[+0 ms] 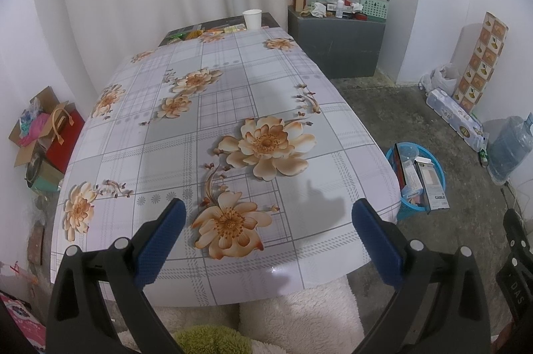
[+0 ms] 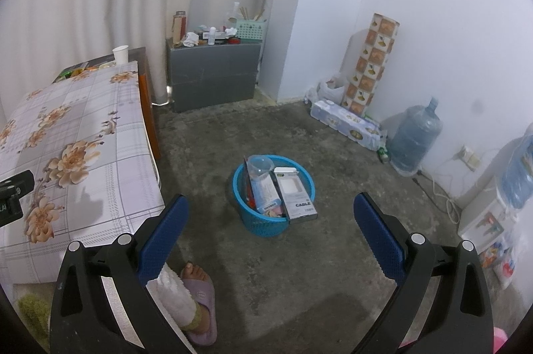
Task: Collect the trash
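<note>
Left gripper (image 1: pixel 268 214): blue-padded jaws spread wide with nothing between them, held over the near edge of the table.
Right gripper (image 2: pixel 269 210): jaws likewise spread wide and holding nothing, above the concrete floor (image 2: pixel 333 254), facing the basket.
Foot (image 2: pixel 196 280): in a purple slipper, on the floor just past the right gripper's left finger.
Table (image 1: pixel 166 154): covered by a grey check cloth printed with orange flowers.
Blue basket (image 2: pixel 263 225): on the floor, near the table's right side; boxes and packaging stand in it, a box marked CABLE (image 2: pixel 298 199) leaning over its rim.
Paper cup (image 1: pixel 252 18): upright at the table's far end, beside some wrappers (image 1: pixel 200 34).
Grey cabinet (image 1: pixel 336 50): against the far wall, cluttered on top.
Water jug (image 2: pixel 414 137): by the right wall, well beyond the basket.
</note>
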Demonstrator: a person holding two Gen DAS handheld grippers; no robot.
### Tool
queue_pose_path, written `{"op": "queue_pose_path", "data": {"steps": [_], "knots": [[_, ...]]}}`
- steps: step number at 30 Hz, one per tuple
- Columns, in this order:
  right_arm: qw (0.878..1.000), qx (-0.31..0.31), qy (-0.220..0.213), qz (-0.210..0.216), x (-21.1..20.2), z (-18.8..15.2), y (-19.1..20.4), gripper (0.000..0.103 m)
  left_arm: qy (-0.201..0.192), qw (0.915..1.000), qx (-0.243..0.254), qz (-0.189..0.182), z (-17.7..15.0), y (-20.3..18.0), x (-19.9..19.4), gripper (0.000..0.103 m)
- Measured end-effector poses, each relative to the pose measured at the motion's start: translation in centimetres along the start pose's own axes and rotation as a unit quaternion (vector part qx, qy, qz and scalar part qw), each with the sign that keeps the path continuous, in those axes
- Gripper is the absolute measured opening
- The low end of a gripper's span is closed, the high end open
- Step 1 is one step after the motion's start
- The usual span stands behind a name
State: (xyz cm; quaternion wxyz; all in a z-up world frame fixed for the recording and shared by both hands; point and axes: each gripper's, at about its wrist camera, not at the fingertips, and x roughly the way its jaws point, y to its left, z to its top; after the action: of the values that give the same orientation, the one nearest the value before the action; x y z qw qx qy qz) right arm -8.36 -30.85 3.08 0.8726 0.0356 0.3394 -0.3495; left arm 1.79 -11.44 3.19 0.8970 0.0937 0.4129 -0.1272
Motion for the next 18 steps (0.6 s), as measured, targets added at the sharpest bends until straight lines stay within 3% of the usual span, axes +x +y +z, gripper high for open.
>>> {"op": "queue_pose_path", "data": {"steps": [18], "knots": [[1.0,-0.004,-0.003,0.004,0.1,0.53,0.44,0.095,0.001,1.0,-0.001,-0.001,0.09,0.13,0.1,0.098]]}}
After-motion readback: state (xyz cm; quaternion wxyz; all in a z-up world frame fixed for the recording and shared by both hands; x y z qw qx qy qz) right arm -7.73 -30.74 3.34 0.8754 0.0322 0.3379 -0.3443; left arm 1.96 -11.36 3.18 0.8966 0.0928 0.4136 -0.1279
